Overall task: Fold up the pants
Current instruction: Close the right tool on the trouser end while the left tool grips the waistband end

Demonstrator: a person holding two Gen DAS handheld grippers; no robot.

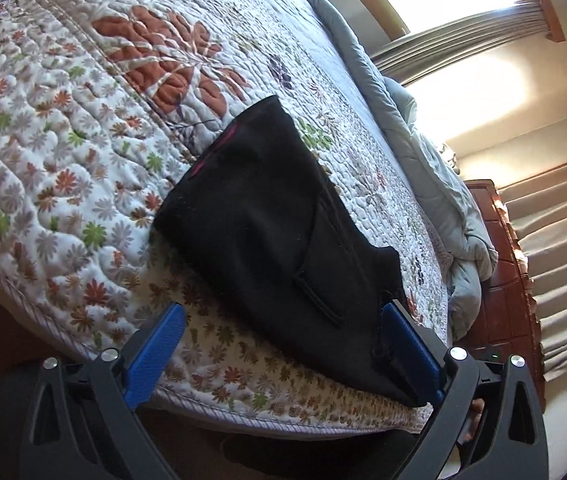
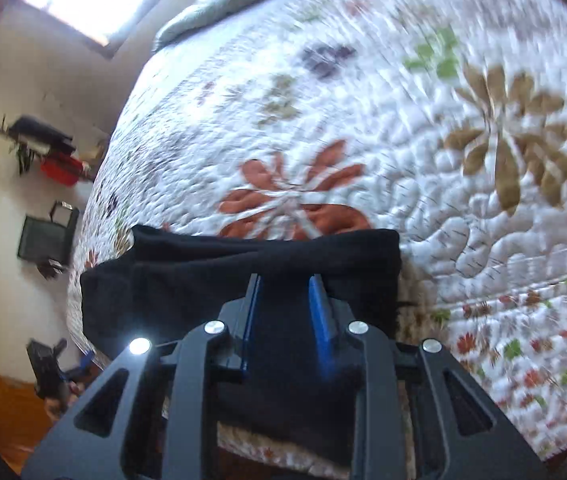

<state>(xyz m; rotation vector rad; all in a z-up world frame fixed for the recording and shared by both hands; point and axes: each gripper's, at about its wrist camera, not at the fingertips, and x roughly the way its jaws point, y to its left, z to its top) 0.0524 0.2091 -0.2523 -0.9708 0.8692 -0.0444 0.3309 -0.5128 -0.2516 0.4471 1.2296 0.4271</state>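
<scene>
Black pants (image 1: 279, 216) lie near the bed's (image 1: 63, 128) near edge, already doubled into a shorter bundle, long axis running from that edge toward the bed's middle. Left tongs (image 1: 283, 320) spread wide, gripping nothing; one blue finger (image 1: 411, 344) touches the cloth's near corner, the other stands apart over the quilt. Right tongs (image 2: 285, 292) clenched on a fold of the pants at their near end, cloth bunched between the fingers. Right is the engaged side; the bundle extends away from both.
</scene>
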